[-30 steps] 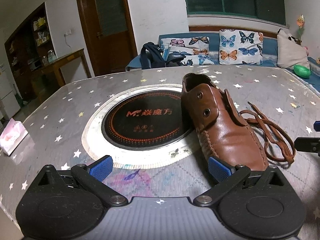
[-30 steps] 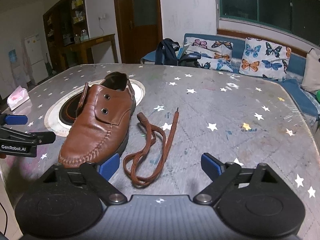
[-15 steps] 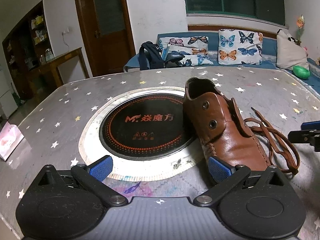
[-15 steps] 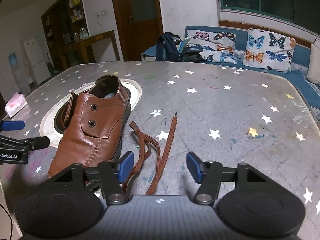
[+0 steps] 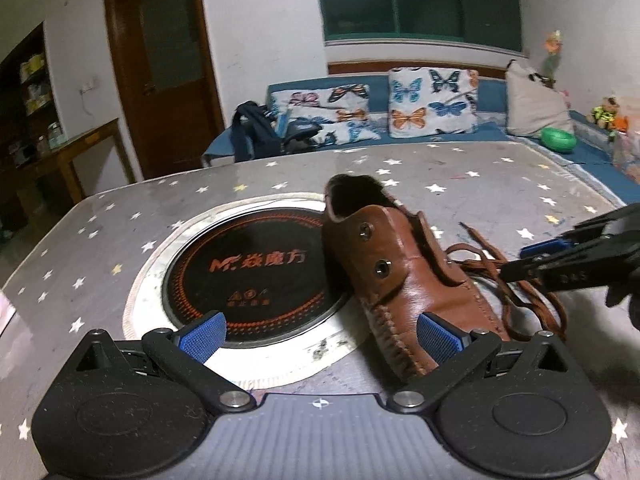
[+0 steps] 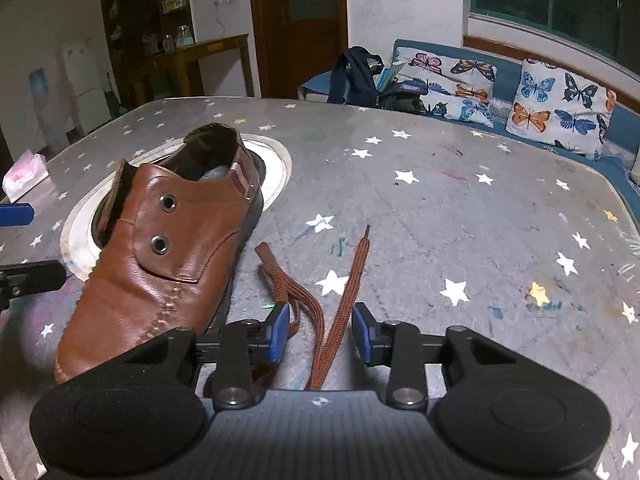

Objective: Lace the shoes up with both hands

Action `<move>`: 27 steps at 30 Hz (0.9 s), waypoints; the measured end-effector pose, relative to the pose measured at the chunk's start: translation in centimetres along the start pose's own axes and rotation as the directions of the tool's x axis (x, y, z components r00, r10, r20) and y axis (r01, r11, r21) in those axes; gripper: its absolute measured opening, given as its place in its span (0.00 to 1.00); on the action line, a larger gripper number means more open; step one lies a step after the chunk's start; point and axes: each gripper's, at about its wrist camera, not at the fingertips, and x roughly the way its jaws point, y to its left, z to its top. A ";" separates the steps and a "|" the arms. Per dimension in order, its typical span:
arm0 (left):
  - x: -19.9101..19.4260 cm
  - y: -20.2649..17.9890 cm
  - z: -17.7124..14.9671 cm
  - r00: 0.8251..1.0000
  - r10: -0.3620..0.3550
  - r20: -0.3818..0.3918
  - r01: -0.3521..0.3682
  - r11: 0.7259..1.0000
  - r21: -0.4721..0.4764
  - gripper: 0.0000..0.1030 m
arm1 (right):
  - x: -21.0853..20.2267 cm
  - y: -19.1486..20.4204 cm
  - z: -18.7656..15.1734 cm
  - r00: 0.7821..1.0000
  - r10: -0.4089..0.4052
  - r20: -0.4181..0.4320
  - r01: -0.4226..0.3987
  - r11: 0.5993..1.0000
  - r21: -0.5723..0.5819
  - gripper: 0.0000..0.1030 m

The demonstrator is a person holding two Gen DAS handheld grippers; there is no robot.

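Observation:
A brown leather shoe (image 5: 404, 276) (image 6: 168, 256) with metal eyelets lies on the star-patterned table, its toe toward me. A loose brown lace (image 6: 340, 300) (image 5: 520, 292) lies on the table just right of it. My right gripper (image 6: 320, 332) is low over the lace. Its jaws are closing with lace strands between the blue pads (image 6: 278, 330), and gaps still show beside the strands. My left gripper (image 5: 320, 336) stands open at the shoe's toe, its right pad (image 5: 438, 338) beside the leather. Each gripper appears in the other's view: the right gripper (image 5: 560, 256), the left gripper (image 6: 24, 248).
A round black induction plate (image 5: 256, 268) in a white ring is set into the table (image 6: 460, 208), partly under the shoe's heel. A pink tissue pack (image 6: 24, 176) lies at the table's left edge. A sofa with butterfly cushions (image 6: 560, 108) and a backpack (image 6: 356, 76) stand beyond the far edge.
The right gripper has moved forward and down over the lace, and its jaws have narrowed around the strands. The left view has turned slightly, and the shoe looks nearer.

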 end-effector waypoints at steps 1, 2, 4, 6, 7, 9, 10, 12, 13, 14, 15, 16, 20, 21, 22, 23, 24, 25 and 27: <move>0.0 -0.1 0.0 1.000 -0.008 0.005 0.008 1.000 0.008 1.00 | 0.1 -0.1 0.0 1.000 0.011 -0.002 -0.011 1.000 0.006 0.18; -0.1 -0.2 -0.1 1.000 -0.016 0.010 0.016 1.000 0.019 1.00 | 0.1 -0.2 0.0 1.000 0.018 -0.006 -0.018 1.000 0.010 0.16; -0.2 -0.5 -0.1 0.999 -0.030 0.021 0.029 0.999 0.042 1.00 | 0.2 -0.2 -0.1 1.000 0.023 -0.012 -0.023 1.000 0.005 0.16; -0.3 -0.8 0.0 0.998 -0.053 0.030 0.051 0.996 0.068 0.99 | 0.3 0.0 -0.2 1.000 0.024 -0.012 -0.024 1.000 -0.011 0.16; -0.3 -1.0 0.1 0.997 -0.066 0.034 0.063 0.995 0.080 0.99 | 0.4 0.2 -0.2 1.000 0.025 -0.016 -0.025 0.999 -0.021 0.16; -0.4 -1.2 0.3 0.995 -0.089 0.043 0.085 0.991 0.102 0.98 | 0.7 0.3 -0.1 0.999 0.027 -0.024 -0.028 0.999 -0.027 0.16; -0.5 -1.4 0.4 0.994 -0.101 0.049 0.095 0.989 0.115 0.97 | 0.9 0.3 -0.1 0.999 0.024 -0.027 -0.025 0.999 -0.030 0.16; -0.8 -1.6 0.5 0.990 -0.127 0.064 0.117 0.983 0.145 0.92 | 1.0 0.3 -0.1 1.000 0.019 -0.023 -0.020 0.999 -0.037 0.15; -1.0 -1.8 0.5 0.987 -0.143 0.075 0.130 0.979 0.159 0.91 | 0.9 0.4 -0.1 1.000 0.015 -0.017 -0.016 0.999 -0.041 0.10; -1.2 -1.9 0.5 0.984 -0.159 0.085 0.143 0.974 0.175 0.91 | 0.8 0.4 -0.2 1.000 0.010 -0.011 -0.010 0.999 -0.048 0.06; -1.3 -2.0 0.5 0.981 -0.171 0.092 0.152 0.970 0.191 0.87 | 0.6 0.5 -0.3 1.000 0.004 -0.002 -0.004 0.998 -0.056 0.06; -1.3 -2.2 0.6 0.979 -0.183 0.094 0.160 0.965 0.207 0.84 | 0.3 0.5 -0.3 1.000 -0.001 0.008 0.001 0.998 -0.061 0.04; -1.1 -2.7 0.9 0.966 -0.240 0.091 0.208 0.940 0.270 0.58 | -1.2 0.7 -0.5 0.997 -0.029 0.067 0.035 0.994 -0.101 0.03; -1.0 -2.8 1.0 0.964 -0.250 0.090 0.215 0.933 0.289 0.51 | -1.6 0.8 -0.5 0.996 -0.036 0.081 0.045 0.993 -0.110 0.03; -0.9 -3.0 1.1 0.963 -0.255 0.090 0.217 0.926 0.309 0.49 | -1.9 0.8 -0.4 0.995 -0.043 0.095 0.054 0.991 -0.119 0.02; -0.9 -3.1 1.2 0.962 -0.257 0.090 0.214 0.918 0.334 0.46 | -2.4 0.9 -0.3 0.992 -0.052 0.112 0.066 0.989 -0.130 0.02; -0.8 -3.2 1.3 0.961 -0.261 0.089 0.214 0.910 0.356 0.42 | -2.8 0.9 -0.3 0.990 -0.057 0.125 0.075 0.987 -0.139 0.02; -0.8 -3.3 1.4 0.960 -0.265 0.085 0.216 0.901 0.375 0.40 | -3.2 0.9 -0.2 0.989 -0.059 0.137 0.079 0.986 -0.147 0.02; -0.4 -3.5 1.7 0.960 -0.270 0.074 0.216 0.884 0.415 0.36 | -4.0 1.0 0.0 0.985 -0.057 0.161 0.084 0.983 -0.165 0.02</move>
